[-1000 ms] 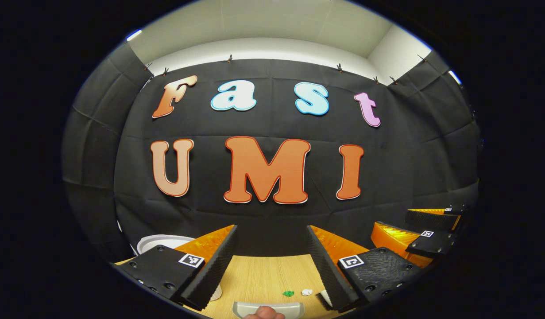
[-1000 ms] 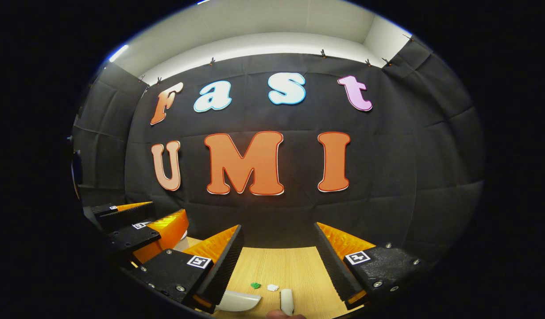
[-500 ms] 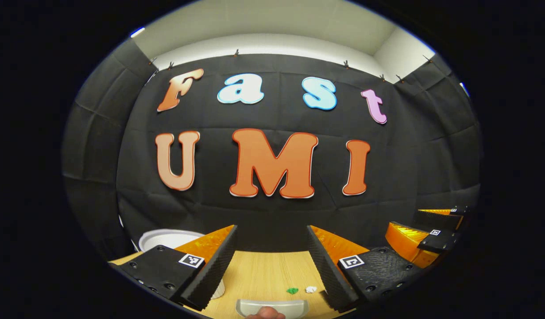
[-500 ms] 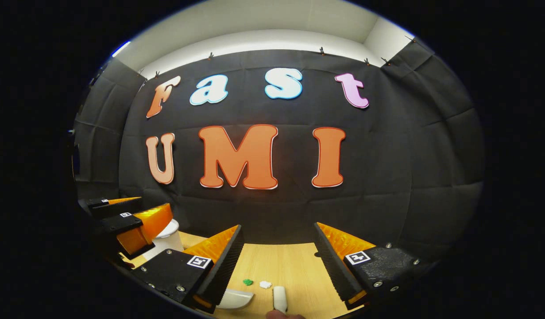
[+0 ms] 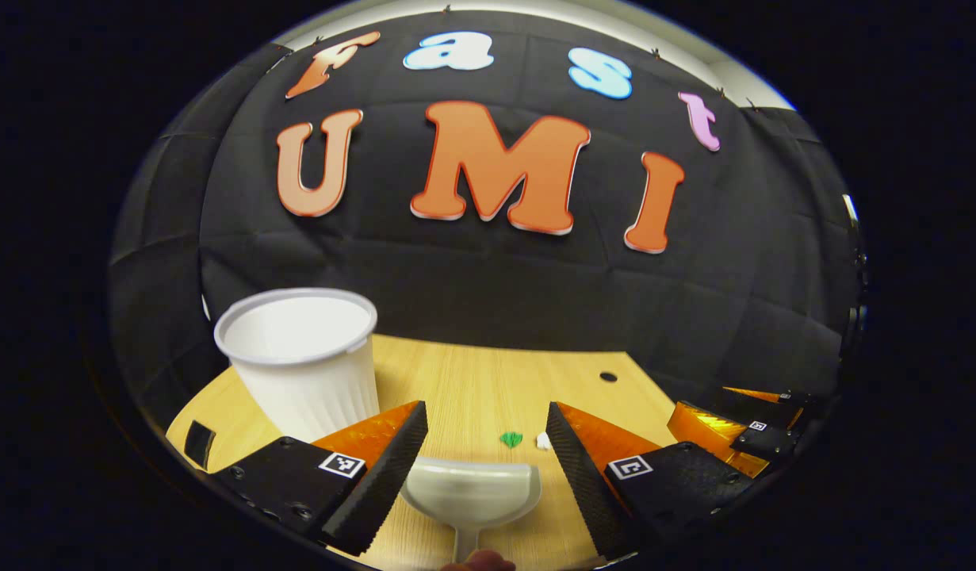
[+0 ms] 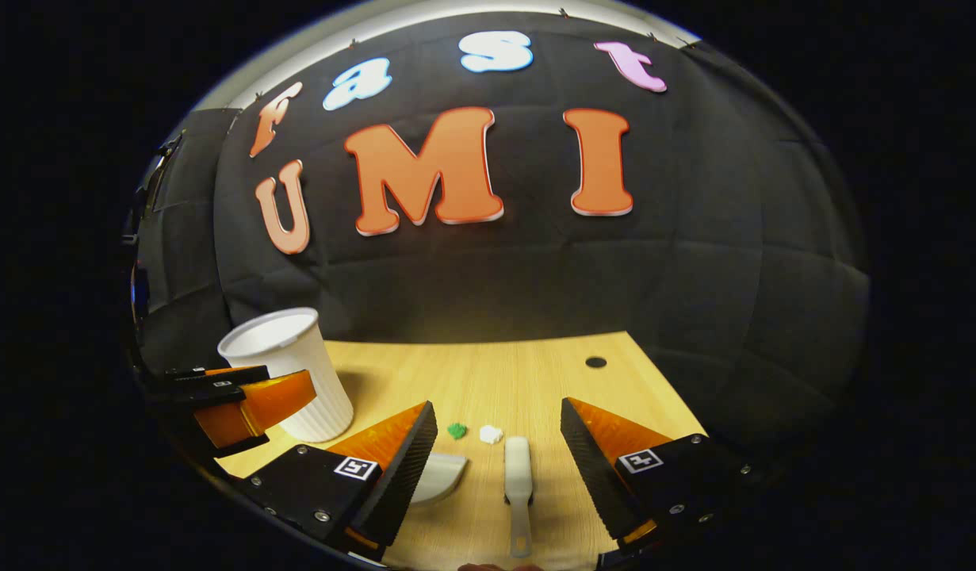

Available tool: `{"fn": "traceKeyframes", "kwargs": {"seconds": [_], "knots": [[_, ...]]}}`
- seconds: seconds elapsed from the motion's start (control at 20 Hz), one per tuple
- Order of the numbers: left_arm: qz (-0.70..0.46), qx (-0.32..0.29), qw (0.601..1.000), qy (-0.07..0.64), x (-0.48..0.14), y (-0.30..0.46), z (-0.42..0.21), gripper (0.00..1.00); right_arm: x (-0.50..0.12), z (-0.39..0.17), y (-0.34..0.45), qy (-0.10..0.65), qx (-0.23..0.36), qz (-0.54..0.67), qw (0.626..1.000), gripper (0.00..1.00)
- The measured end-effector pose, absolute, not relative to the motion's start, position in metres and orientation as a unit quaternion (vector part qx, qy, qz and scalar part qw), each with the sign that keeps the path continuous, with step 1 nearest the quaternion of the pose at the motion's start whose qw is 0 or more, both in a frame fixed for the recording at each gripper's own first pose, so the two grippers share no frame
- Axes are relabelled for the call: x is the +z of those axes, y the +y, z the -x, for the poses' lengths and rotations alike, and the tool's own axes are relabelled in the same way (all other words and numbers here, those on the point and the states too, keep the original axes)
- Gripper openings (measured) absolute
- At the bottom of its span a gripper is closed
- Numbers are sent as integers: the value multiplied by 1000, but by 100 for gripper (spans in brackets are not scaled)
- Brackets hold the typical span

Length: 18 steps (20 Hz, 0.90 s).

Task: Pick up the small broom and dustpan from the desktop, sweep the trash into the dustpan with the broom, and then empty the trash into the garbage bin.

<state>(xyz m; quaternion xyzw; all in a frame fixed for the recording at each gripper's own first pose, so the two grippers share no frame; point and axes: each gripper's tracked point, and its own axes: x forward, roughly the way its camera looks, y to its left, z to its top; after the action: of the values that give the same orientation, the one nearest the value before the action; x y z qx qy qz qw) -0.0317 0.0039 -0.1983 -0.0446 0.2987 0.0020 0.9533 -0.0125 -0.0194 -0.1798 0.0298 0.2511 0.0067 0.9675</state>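
A small white dustpan [image 5: 470,493] lies on the wooden desktop [image 5: 472,381], its handle pointing toward me, between the fingers of my open left gripper [image 5: 485,408], which hangs above it. In the right gripper view a small white broom [image 6: 518,476] lies lengthwise between the fingers of my open right gripper [image 6: 497,408], with the dustpan [image 6: 442,477] just left of it. A green scrap [image 5: 510,438] and a white scrap [image 5: 542,441] lie just beyond the pan; the right gripper view has them as the green scrap [image 6: 456,430] and white scrap [image 6: 491,434].
A white ribbed cup-shaped bin [image 5: 301,357] stands upright at the desk's left, also seen as the bin [image 6: 289,373]. A small dark hole [image 6: 595,362] marks the desk's far right. The black cloth wall closes the back. The other gripper [image 5: 753,432] hangs at the right.
Both views have tipped down toward the desk. The bin, dustpan, broom and scraps now show far more fully. Both grippers stay open.
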Motion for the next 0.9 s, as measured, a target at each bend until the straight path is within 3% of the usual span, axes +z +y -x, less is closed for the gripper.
{"fn": "traceKeyframes", "kwargs": {"seconds": [0.3,0.55,0.9], "knots": [[38,7,896,443,-264,-16,65,96,-289,52,-23,429,27,-68,900,95],[68,8,819,570,-281,-12,101,97,-330,55,-24,481,29,-30,876,95],[63,-36,730,679,-315,-6,126,97,-379,52,-19,553,-6,-5,833,95]]}}
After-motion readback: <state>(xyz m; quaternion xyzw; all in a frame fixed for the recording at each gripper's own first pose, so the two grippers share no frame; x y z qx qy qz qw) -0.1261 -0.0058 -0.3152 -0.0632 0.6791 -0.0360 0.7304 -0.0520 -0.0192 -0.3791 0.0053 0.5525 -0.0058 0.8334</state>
